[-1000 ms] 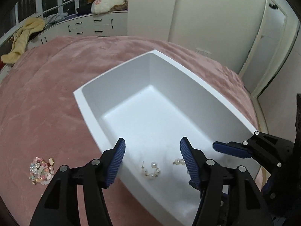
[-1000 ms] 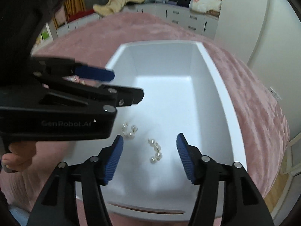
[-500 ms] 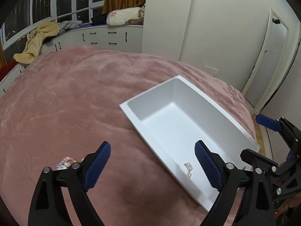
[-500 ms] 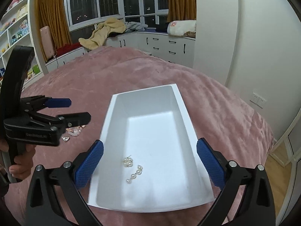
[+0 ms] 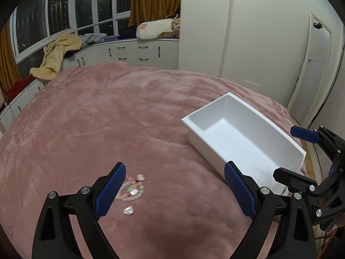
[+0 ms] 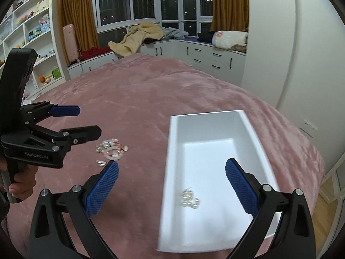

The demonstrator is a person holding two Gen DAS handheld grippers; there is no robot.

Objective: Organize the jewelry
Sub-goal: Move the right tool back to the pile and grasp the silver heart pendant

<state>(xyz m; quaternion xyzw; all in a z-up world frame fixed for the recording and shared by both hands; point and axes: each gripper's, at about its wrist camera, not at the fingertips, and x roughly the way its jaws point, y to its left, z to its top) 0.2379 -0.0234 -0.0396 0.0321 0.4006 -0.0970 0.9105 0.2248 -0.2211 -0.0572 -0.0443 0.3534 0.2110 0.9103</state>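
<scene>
Both black claws with blue ribbed pads, the left gripper point(image 5: 173, 188) and right gripper point(image 6: 172, 185), gape wide and empty after just opening, hovering above the pink plush bedspread point(image 5: 107, 118), the glittery jewelry heap point(image 5: 131, 188) beside the left pad, the pearl earrings point(image 6: 189, 198) inside the white rectangular box point(image 6: 172, 151) farther right.

We're in a home bedroom: a wide bed under a pink plush blanket point(image 5: 103, 133) fills the frame, white drawer units point(image 5: 138, 52) and curtained night windows point(image 6: 146, 0) run along the top, toy-filled shelves point(image 6: 32, 28) upper left.
</scene>
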